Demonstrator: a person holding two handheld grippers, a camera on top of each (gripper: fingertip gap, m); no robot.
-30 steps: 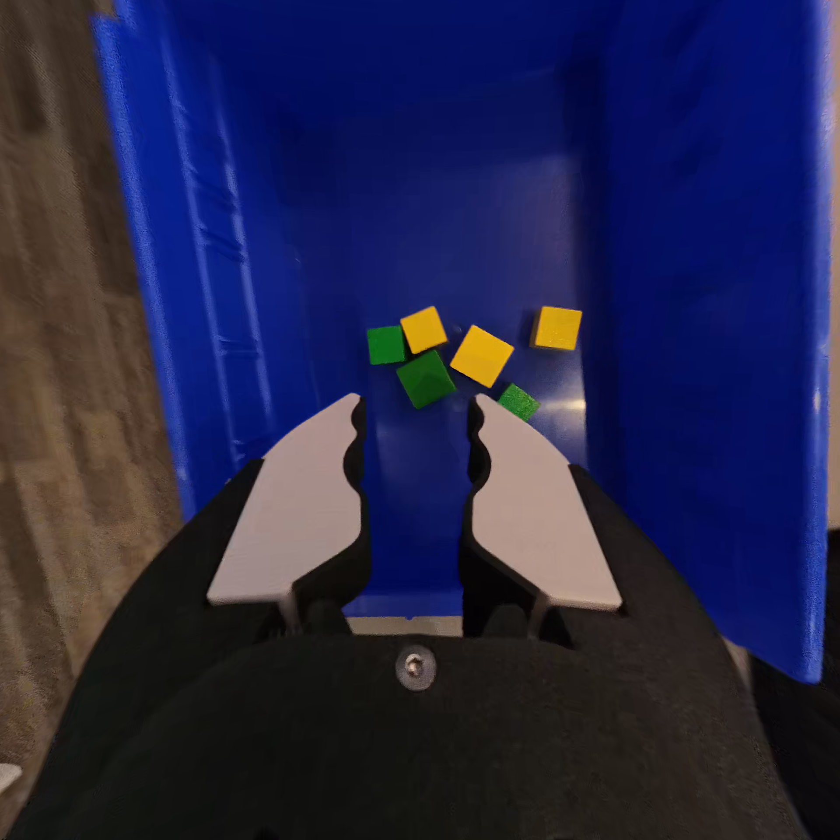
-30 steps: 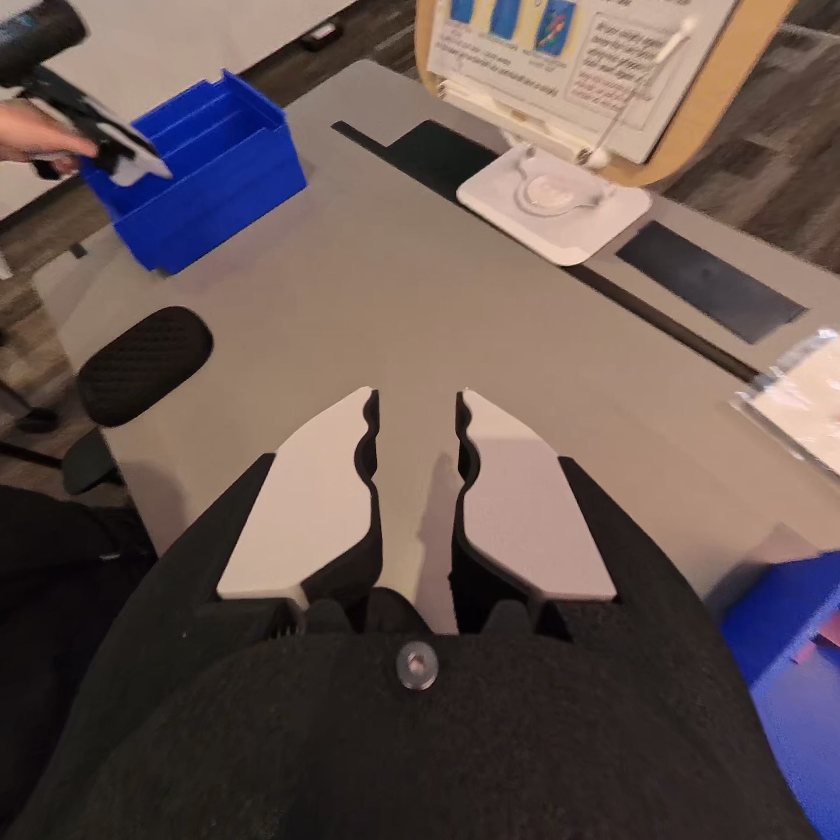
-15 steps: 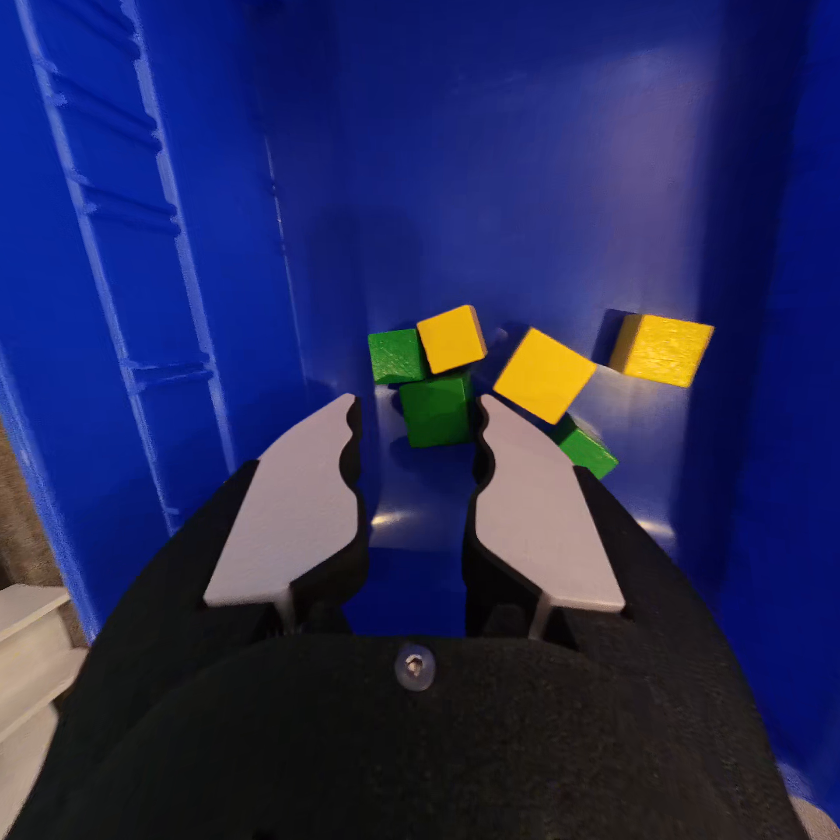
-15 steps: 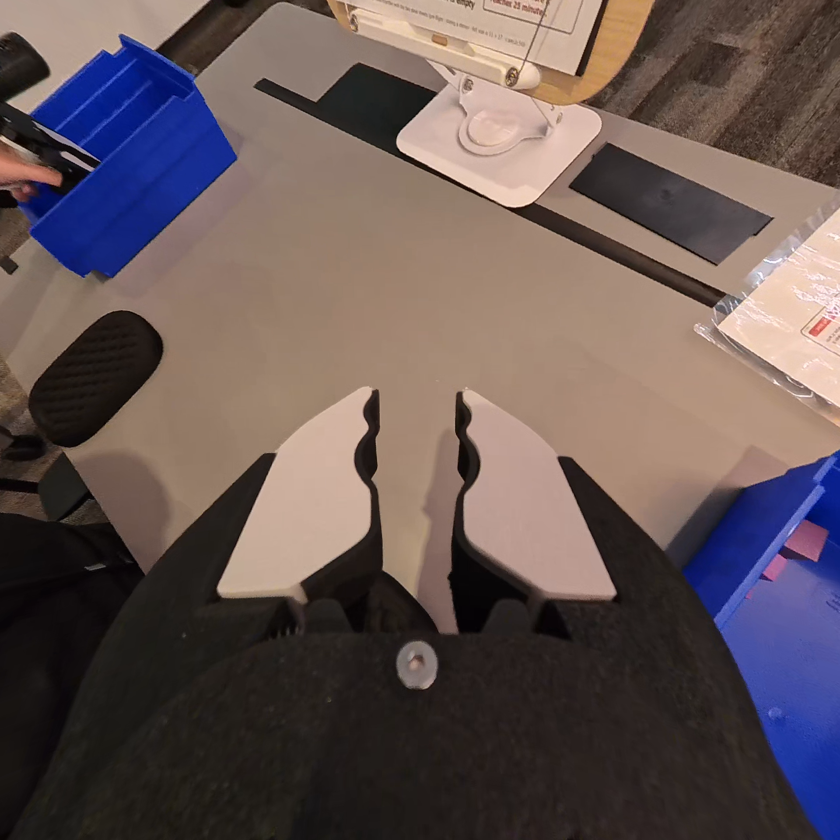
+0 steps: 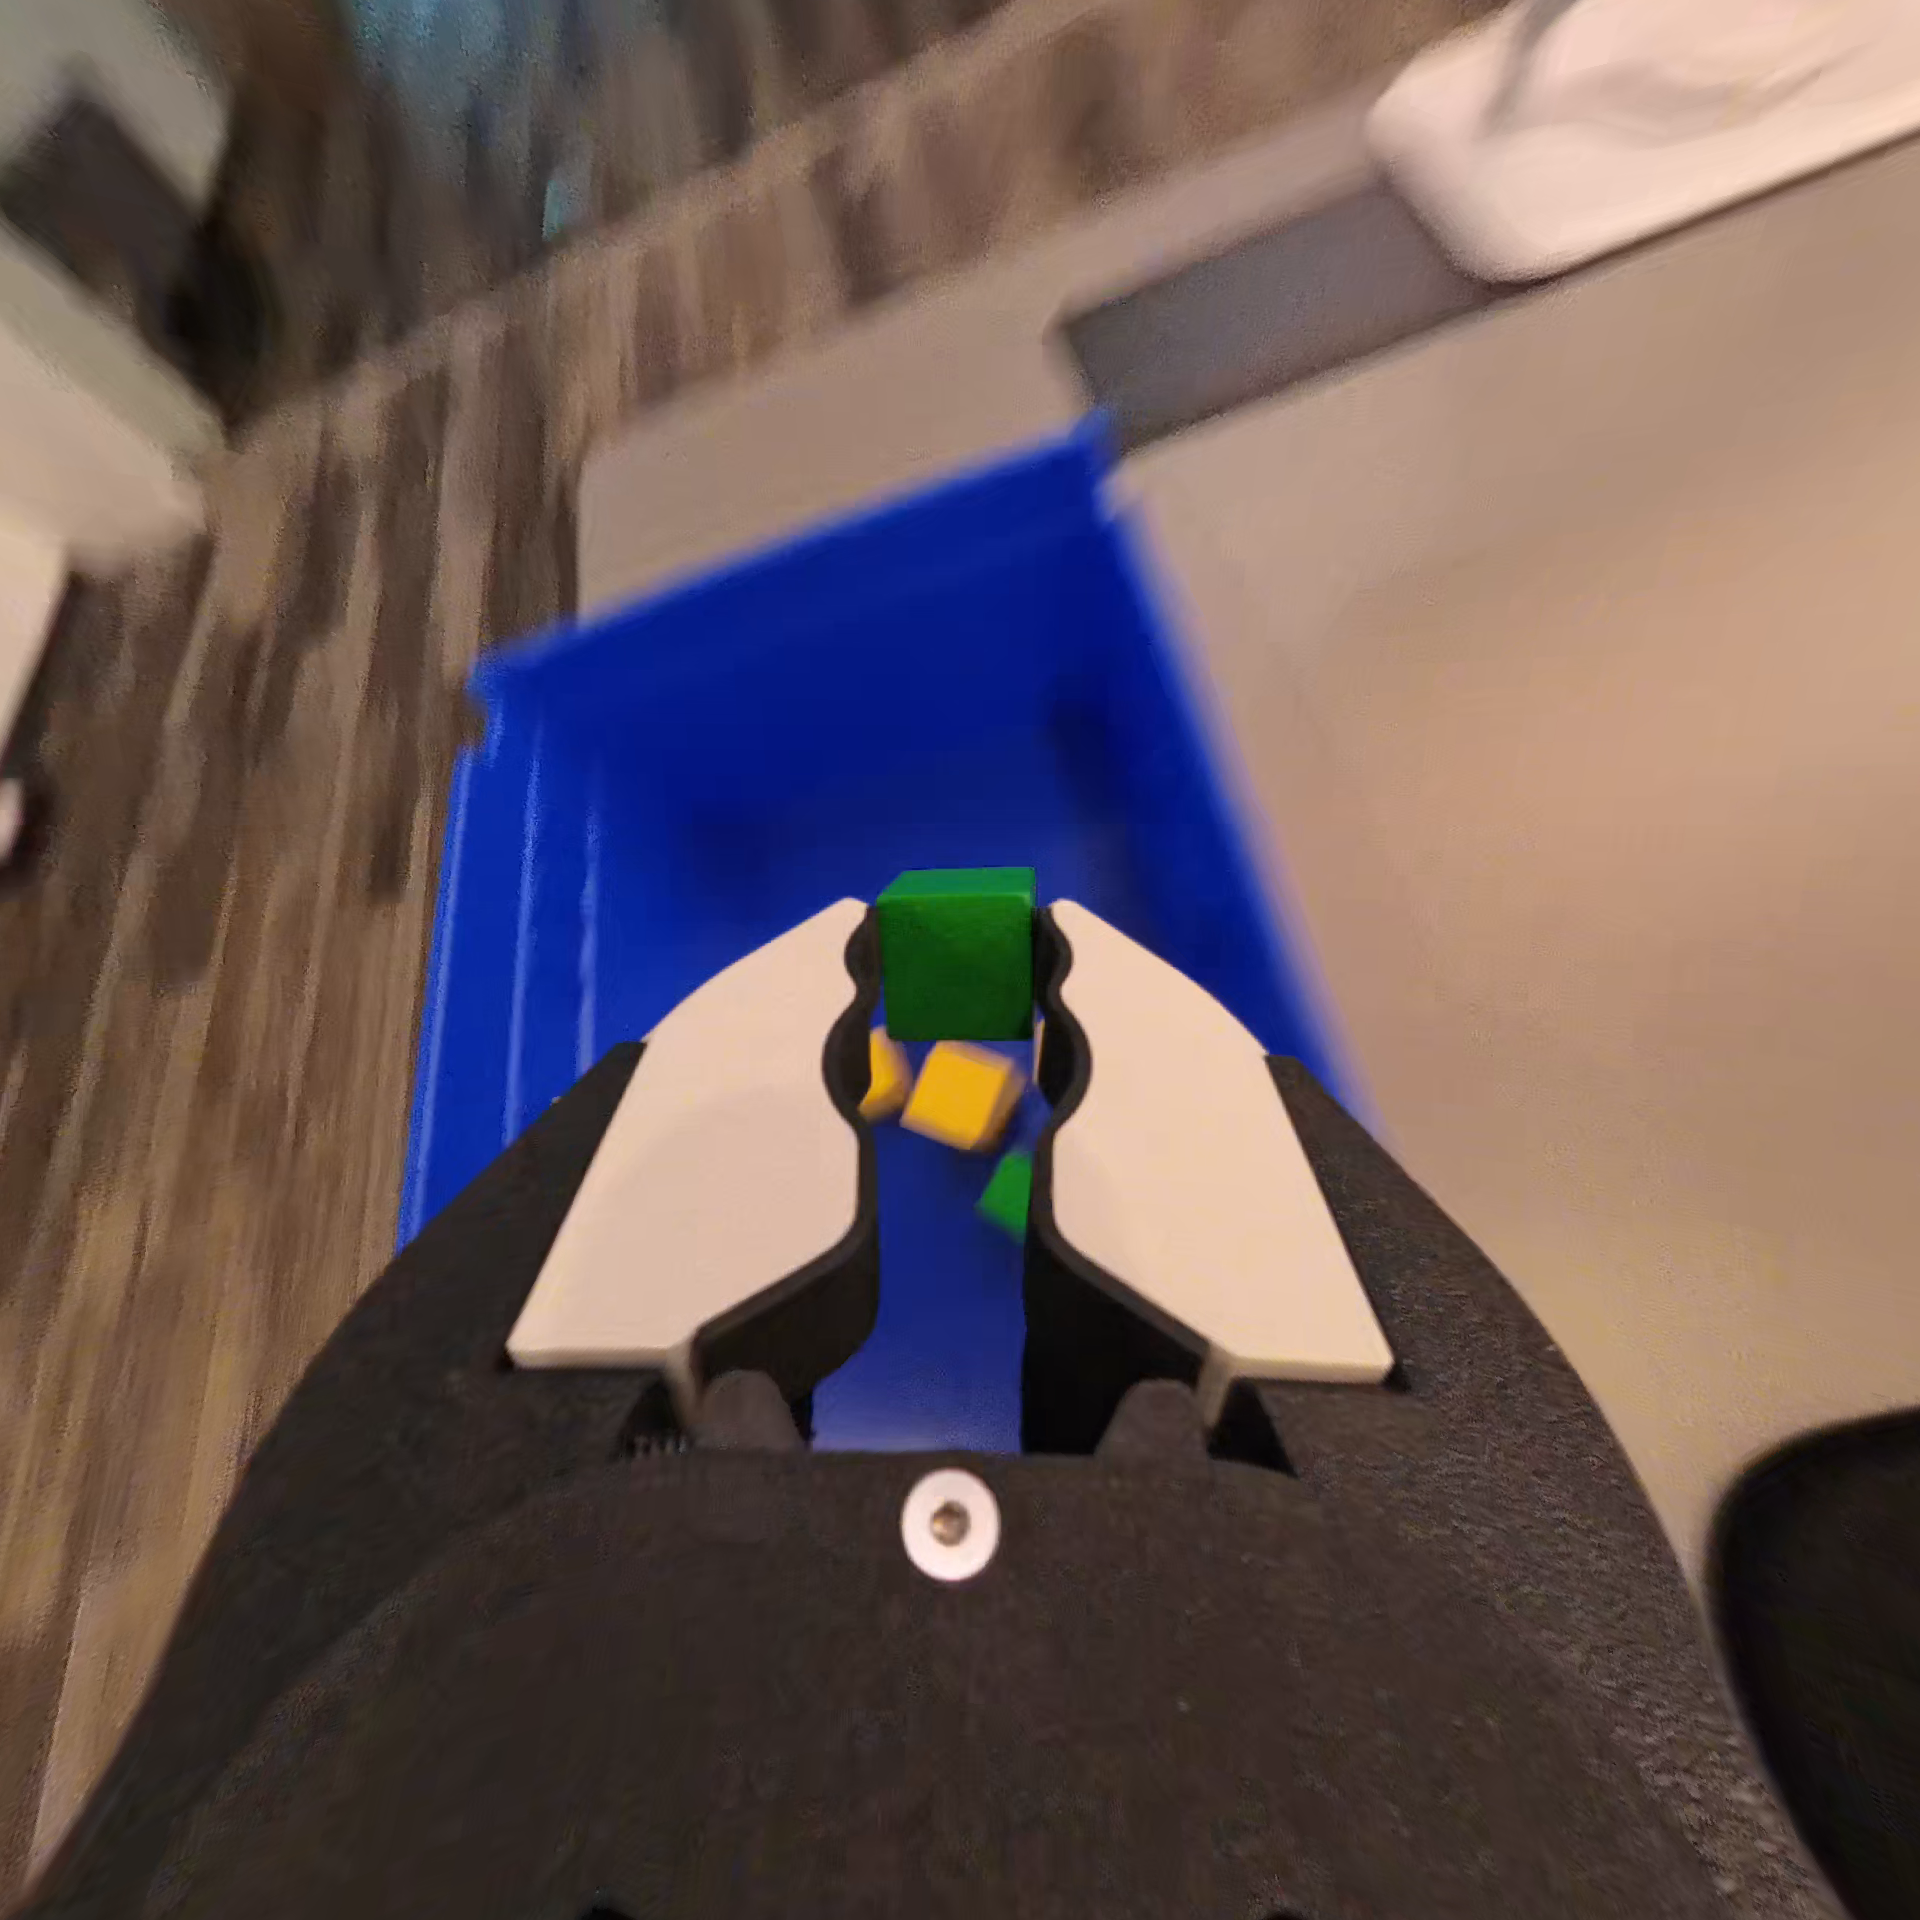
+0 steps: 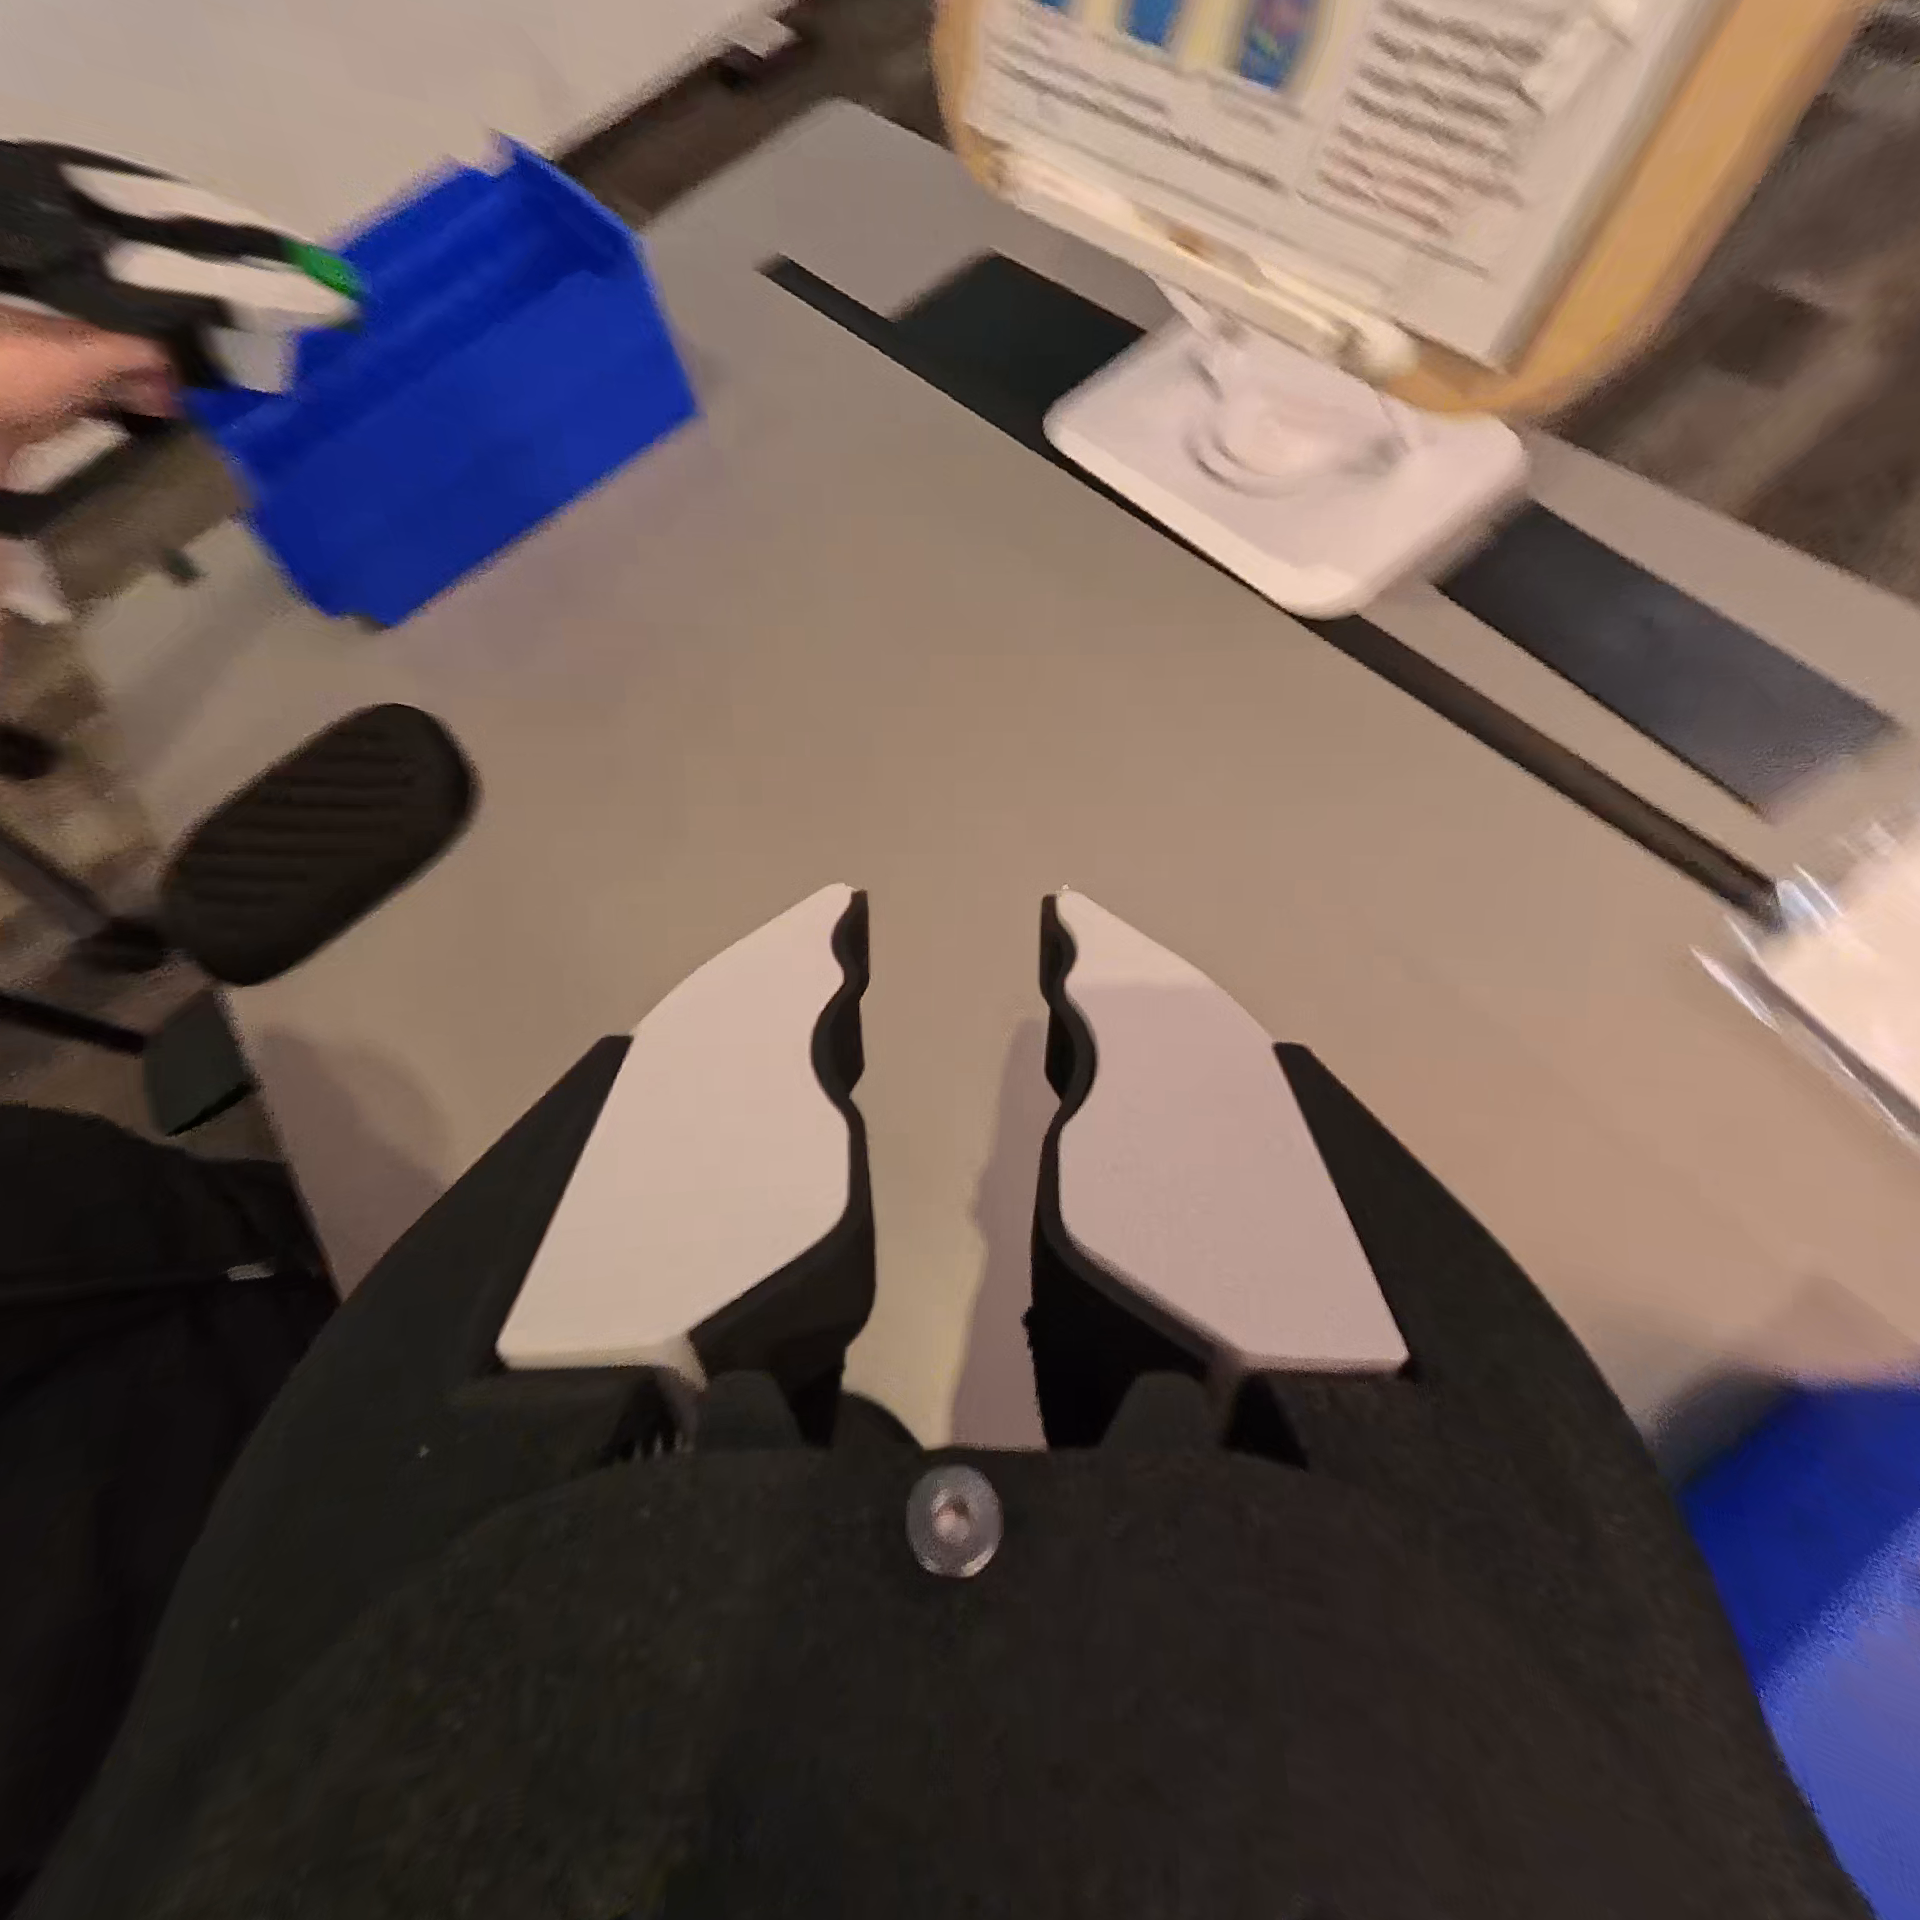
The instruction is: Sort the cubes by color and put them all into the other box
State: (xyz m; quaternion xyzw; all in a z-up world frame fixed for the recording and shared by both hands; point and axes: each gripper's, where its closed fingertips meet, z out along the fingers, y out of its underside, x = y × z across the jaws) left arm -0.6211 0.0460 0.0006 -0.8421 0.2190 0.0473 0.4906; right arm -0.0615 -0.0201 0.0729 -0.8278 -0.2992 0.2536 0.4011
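Above the blue box [image 5: 790,769] at the table's [image 6: 935,727] far left corner, my left gripper [image 5: 956,914] pinches a green cube [image 5: 956,956] between its fingertips, both inner faces pressed against the cube's sides. Through the gap under it I see the box floor with two yellow cubes [image 5: 956,1107] and another green one [image 5: 1006,1195], partly hidden by my right finger. The background here is blurred. In the right wrist view the same gripper shows far off at the upper left, a hand [image 6: 73,364] behind it, the green cube a small spot at its tip above the box rim.

My right gripper [image 6: 954,904] hangs over the bare grey tabletop, fingers apart, holding nothing. A second blue box [image 6: 1808,1558] shows at the lower right edge of that view. Beyond, a white stand [image 6: 1288,478] carries a wood-edged board [image 6: 1351,135] of printed sheets, and a black armrest [image 6: 312,852] sits off the table's left edge.
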